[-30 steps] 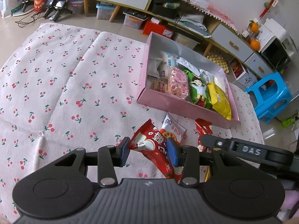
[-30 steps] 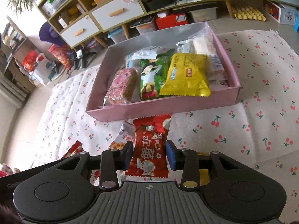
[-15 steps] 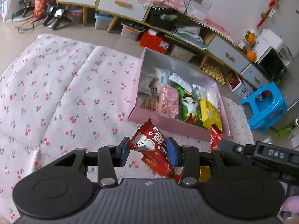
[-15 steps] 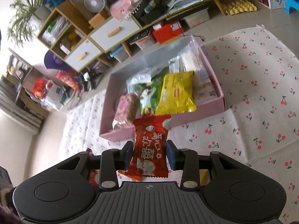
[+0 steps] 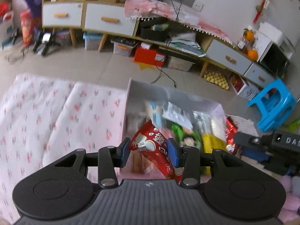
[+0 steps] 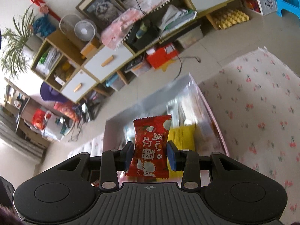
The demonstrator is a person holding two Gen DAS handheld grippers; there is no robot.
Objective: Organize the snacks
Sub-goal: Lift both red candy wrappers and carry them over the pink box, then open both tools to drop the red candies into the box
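1. Left wrist view: the left gripper (image 5: 149,151) fills the bottom of the frame, its blue pads (image 5: 125,151) clamped on a red snack packet (image 5: 156,149) that lies tilted, one corner pointing to upper left and the rest running down to lower right under the gripper body.
2. Behind that packet, at centre frame, sits the pink box (image 5: 126,110) on a cherry-print cloth (image 5: 61,112); inside it a green packet (image 5: 180,133), a yellow packet (image 5: 211,143) and some pale wrappers show (all blurred, so no finer detail).
3. At right centre the right gripper (image 5: 266,142) comes in from the edge, with a second red wrapper (image 5: 230,133) just left of it at the box's right end.
4. Right wrist view: the right gripper (image 6: 150,153) grips a red candy packet (image 6: 150,146) standing nearly upright, pads pressing both its sides at mid-height.
5. Beyond it at centre frame is the pink box (image 6: 218,129), with a yellow packet (image 6: 181,136) just right of the held one; the cherry cloth (image 6: 262,103) spreads across the right half.
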